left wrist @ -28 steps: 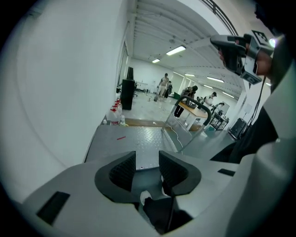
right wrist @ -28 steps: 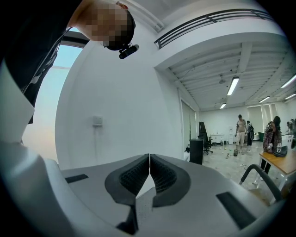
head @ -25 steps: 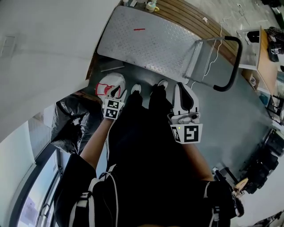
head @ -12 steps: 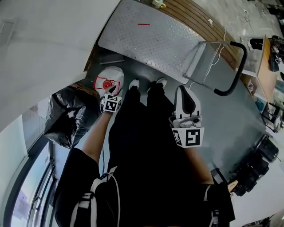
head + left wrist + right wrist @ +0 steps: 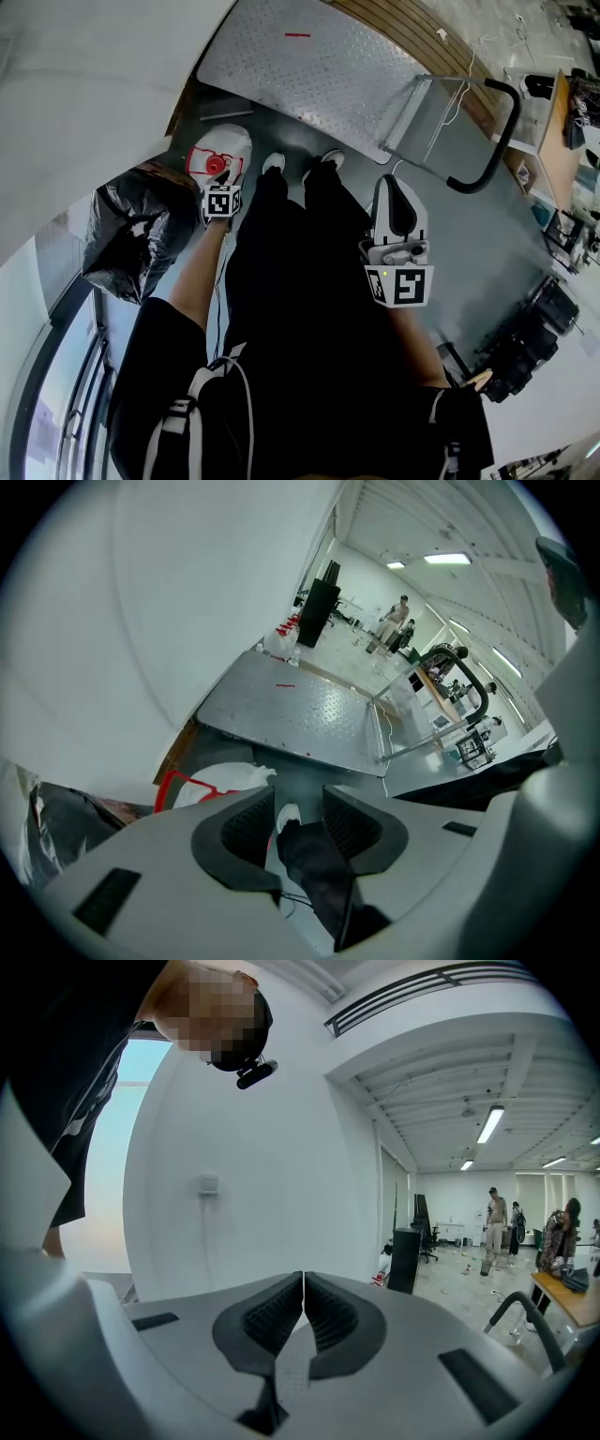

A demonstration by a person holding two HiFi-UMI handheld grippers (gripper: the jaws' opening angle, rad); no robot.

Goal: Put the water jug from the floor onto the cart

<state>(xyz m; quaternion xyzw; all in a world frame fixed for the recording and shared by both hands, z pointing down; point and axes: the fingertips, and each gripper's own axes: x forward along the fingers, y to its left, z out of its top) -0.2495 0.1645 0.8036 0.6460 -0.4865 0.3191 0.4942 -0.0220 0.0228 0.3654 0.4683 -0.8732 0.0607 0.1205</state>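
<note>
The water jug, white with a red cap and red handle, stands on the grey floor beside the cart's near edge. My left gripper hangs just above its near side, open; in the left gripper view the jug lies left of the jaws and a shoe and dark trouser leg show in the gap of the left gripper. The cart's metal deck is bare, just beyond the jug. My right gripper is held at waist height, shut on nothing, and the right gripper faces a white wall.
A black rubbish bag lies against the curved white wall, left of the jug. The cart's push handle rises on the right. My shoes stand between jug and handle. Desks and clutter line the far right.
My left gripper has dropped lower and closer to the jug. The right gripper has hardly moved.
</note>
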